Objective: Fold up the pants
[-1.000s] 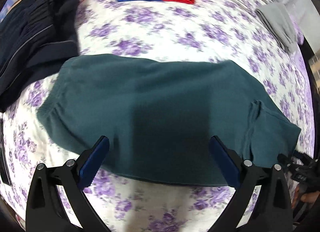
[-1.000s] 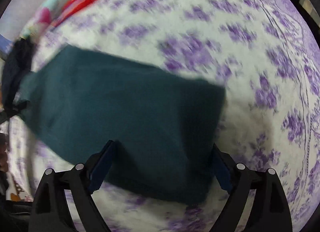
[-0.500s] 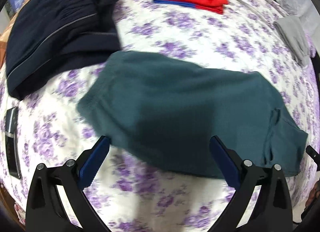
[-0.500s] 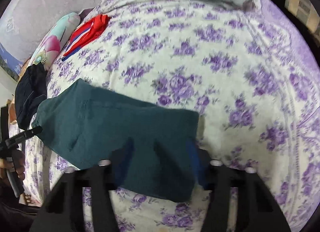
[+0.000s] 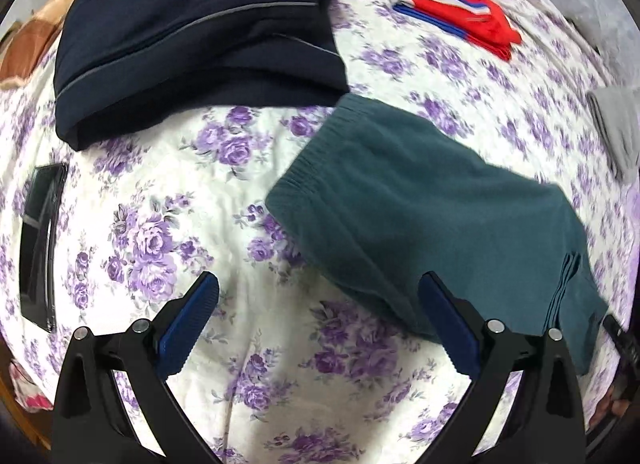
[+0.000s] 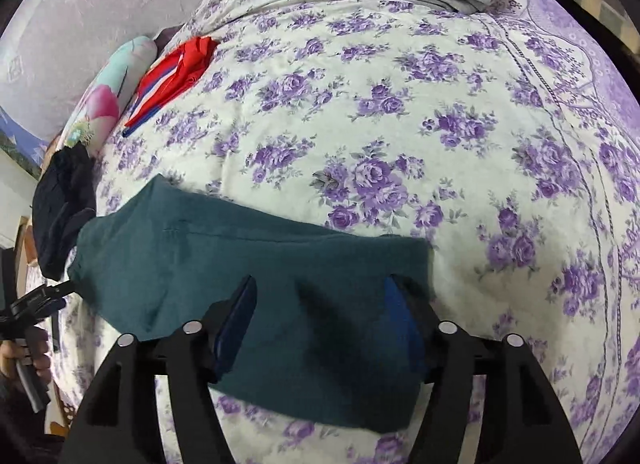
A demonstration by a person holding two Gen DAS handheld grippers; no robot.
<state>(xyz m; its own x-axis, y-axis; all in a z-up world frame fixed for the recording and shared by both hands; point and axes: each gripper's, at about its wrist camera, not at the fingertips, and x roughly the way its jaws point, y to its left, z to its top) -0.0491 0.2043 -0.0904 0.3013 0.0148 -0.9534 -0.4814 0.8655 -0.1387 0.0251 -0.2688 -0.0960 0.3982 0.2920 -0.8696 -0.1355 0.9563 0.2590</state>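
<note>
Your left gripper [image 5: 318, 318] hangs wide open over the floral bedspread [image 5: 168, 200] with nothing between its blue pads [image 5: 188, 318]. Far left in its view, a dark phone-like slab [image 5: 40, 240] lies flat on the bed. Above it sits a navy garment [image 5: 192, 32] with a grey stripe. Just right of centre, the folded teal pants [image 5: 432, 216] lie on the bedspread, waistband end nearest the navy garment, their near edge touching the right-hand pad. Beyond them rest a folded red, white and blue garment [image 5: 448, 4] and, at the far right edge, a grey one [image 5: 618, 128].

Your right gripper [image 6: 320, 314] is partly open, hovering over the near end of the teal pants [image 6: 248, 264]; the fabric spans the gap between its fingers, but you cannot tell whether any is pinched. Right of the pants lies bare bedspread [image 6: 500, 144].
</note>
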